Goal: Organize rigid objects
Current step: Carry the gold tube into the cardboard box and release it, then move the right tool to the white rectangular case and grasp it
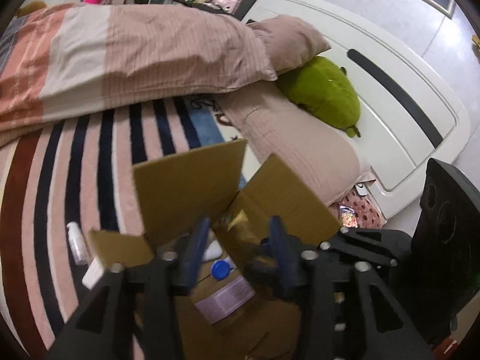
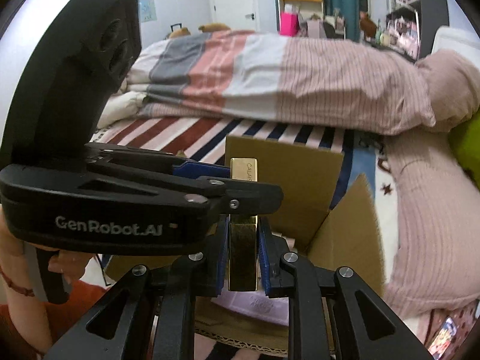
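Observation:
An open cardboard box (image 1: 192, 180) (image 2: 303, 174) sits on the striped bed. My right gripper (image 2: 243, 255) is shut on a gold rectangular box (image 2: 243, 168), held upright over the cardboard box. My left gripper (image 1: 238, 240) hovers over the same box with its blue pads either side of the gold box (image 1: 240, 225); its jaws look spread wider than it. In the right wrist view the left gripper (image 2: 234, 180) crosses in front of the gold box. Inside the cardboard box lie a blue-capped bottle (image 1: 220, 270) and a pale labelled item (image 1: 225, 297).
A small white bottle (image 1: 76, 243) and a white block (image 1: 94, 273) lie on the striped blanket left of the box. A folded quilt (image 1: 135, 57), pillows (image 1: 303, 156), a green plush (image 1: 324, 93) and the white headboard (image 1: 405, 96) surround it.

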The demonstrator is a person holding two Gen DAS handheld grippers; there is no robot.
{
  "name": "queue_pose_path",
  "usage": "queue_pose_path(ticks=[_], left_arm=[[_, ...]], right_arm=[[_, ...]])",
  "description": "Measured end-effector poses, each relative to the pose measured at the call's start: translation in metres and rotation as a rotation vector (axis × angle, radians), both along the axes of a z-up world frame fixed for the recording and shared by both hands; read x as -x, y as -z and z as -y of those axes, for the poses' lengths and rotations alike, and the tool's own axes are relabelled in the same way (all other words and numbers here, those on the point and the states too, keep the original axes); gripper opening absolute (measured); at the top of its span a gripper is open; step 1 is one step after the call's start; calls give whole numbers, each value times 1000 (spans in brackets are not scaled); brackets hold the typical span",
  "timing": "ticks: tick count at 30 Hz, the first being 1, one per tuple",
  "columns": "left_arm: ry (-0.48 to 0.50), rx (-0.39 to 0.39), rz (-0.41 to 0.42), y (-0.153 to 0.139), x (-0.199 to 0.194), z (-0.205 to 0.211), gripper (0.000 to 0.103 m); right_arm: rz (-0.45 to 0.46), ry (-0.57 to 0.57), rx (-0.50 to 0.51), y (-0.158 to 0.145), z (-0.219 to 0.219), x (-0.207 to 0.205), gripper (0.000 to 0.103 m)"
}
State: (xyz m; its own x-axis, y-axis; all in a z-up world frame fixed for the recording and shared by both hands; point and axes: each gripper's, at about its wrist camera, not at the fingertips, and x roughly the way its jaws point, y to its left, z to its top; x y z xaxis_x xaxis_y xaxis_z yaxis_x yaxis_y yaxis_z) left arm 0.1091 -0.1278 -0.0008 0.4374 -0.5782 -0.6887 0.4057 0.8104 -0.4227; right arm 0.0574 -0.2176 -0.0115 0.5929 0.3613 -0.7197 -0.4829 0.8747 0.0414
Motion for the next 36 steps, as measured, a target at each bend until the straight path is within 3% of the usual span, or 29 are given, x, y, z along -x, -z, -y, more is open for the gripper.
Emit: queue_pose_path(ticks=[2, 5, 8, 12, 15, 21, 23, 24, 26, 29, 32, 36], left_arm=[[-49, -25, 18, -3, 5, -9, 64], [-115, -70, 87, -18, 18, -30, 75], [-192, -105, 162, -35, 34, -56, 82], [-300, -152, 221, -47, 51, -99, 84], [-393, -244, 245, -47, 62, -132, 86], [-478, -269, 217, -33, 64, -178, 86], [-466, -261, 205, -27, 59, -184, 86], [-461, -255, 198, -23, 56, -186, 86], [-457, -249, 174, -16, 51, -190, 86], [-449, -235, 137, -6, 45, -193, 86], [-442, -221, 118, 0, 40, -195, 86], [-430, -190, 104, 4, 35, -195, 86]], right_arm=[[-11, 15, 4, 2, 0, 0, 14], [-8, 25, 10, -2, -3, 6, 16], [24, 13, 1, -13, -13, 17, 27], [50, -59, -35, -26, -46, 36, 27], [59, -122, -45, -26, -83, 49, 27], [-3, -223, -61, 4, -160, 58, 32], [-23, -220, -57, 23, -180, 57, 43], [-28, -211, -56, 32, -186, 55, 51], [-43, -172, -47, 55, -192, 50, 56], [-54, -6, -10, 91, -184, 33, 57], [-103, 134, -36, 123, -167, 8, 59], [-109, 226, -15, 146, -160, -16, 60]])
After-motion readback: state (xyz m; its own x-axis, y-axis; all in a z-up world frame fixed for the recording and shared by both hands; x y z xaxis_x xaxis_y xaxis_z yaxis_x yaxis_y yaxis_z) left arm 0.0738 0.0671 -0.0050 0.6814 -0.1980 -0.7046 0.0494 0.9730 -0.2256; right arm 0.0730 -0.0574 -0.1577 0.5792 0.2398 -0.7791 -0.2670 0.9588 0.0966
